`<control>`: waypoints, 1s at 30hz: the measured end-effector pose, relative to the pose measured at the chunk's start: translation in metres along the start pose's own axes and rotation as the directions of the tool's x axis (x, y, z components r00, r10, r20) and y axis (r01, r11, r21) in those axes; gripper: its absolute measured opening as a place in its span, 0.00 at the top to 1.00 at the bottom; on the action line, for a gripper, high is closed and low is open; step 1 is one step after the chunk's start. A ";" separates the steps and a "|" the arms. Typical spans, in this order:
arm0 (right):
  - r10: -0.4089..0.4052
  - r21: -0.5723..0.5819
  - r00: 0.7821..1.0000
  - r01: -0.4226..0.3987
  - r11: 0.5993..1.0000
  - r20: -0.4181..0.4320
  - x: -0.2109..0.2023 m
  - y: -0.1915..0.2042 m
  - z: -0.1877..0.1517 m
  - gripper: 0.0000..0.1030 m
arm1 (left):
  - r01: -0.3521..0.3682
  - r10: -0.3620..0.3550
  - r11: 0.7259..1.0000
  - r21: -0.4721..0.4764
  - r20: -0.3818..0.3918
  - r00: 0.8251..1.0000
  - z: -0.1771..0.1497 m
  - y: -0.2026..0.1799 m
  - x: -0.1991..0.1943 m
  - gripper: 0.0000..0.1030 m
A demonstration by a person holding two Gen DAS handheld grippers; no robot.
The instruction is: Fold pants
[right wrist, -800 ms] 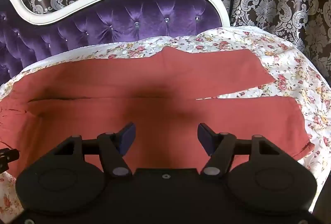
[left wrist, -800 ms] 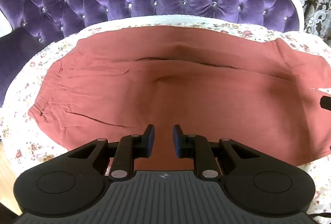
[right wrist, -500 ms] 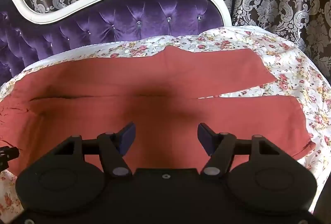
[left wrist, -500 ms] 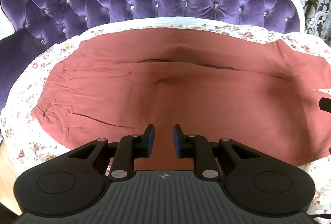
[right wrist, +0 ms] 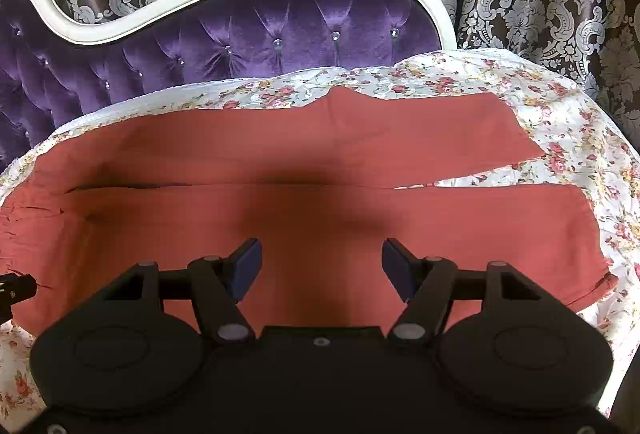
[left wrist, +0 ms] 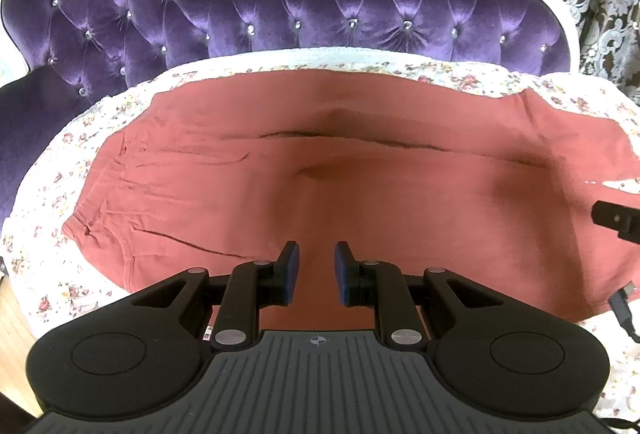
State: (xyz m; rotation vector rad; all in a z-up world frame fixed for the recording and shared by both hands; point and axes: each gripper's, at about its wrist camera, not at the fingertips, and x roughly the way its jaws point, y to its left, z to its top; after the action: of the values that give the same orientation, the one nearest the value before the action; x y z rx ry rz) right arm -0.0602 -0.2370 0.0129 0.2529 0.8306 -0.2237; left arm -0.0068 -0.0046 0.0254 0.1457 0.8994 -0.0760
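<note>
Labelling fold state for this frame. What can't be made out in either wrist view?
- Near edge of the pants: both views, hidden behind the gripper bodies.
- Left gripper contact with the cloth: left view, no way to judge height.
- Right gripper: same in the right view.
- Waistband end: right view, cut off by the left edge.
- Leg cuffs: left view, cut off at right.

the left gripper has a matte black body with a ribbed grey centre plate bearing a small crosshair mark, two round side housings, silver pivot screws and dark blue pads on its fingers. the right gripper is all black, with silver screws and blue pads; a black cable trails at right.
</note>
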 end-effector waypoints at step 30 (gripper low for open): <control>0.022 -0.023 1.000 -0.023 0.999 -0.016 0.003 0.007 0.002 0.32 | -0.006 0.005 1.000 -0.017 -0.022 1.000 -0.006 0.003 0.012 0.81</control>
State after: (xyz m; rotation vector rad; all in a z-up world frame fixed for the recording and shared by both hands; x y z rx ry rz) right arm -0.0549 -0.2316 0.0125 0.2425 0.8451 -0.1913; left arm -0.0039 -0.0010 0.0128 0.1337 0.9212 -0.0619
